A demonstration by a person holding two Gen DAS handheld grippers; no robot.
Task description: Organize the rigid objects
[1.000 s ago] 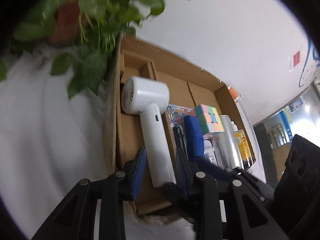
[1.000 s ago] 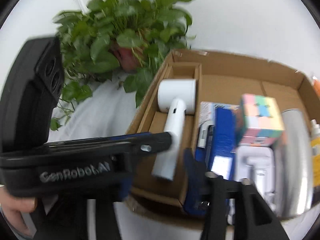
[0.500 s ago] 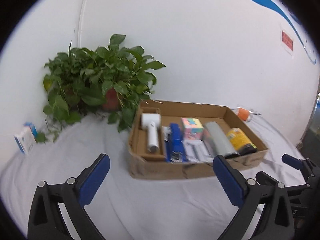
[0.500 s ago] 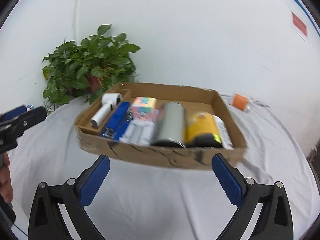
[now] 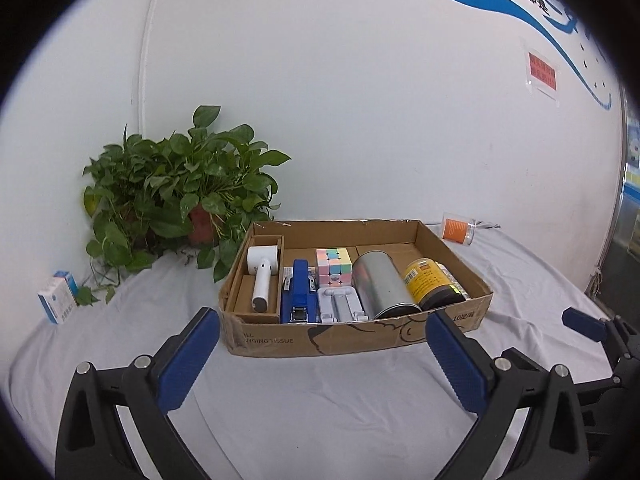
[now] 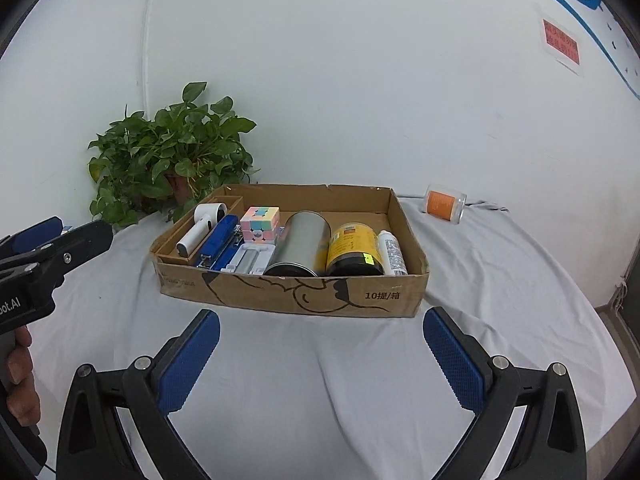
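The box (image 6: 292, 300) at 12 o'clock is filled with neatly lined things. Both the left gripper (image 5: 324, 356) and right gripper (image 6: 322, 354) are spread wide, with nothing held. The task looks nearly done; only a cup (image 6: 444, 204) at 2 o'clock is left outside.

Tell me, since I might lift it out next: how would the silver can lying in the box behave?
The silver can lies on its side, so it would probably roll once freed. Its smooth metal wall looks slippery. It seems rigid; its weight cannot be judged.

Brown cardboard box (image 6: 304, 300) with black line drawing; pastel-checked cube (image 6: 260, 224); blue stapler (image 6: 218, 242); yellow, perhaps black-based, jar (image 6: 352, 250)
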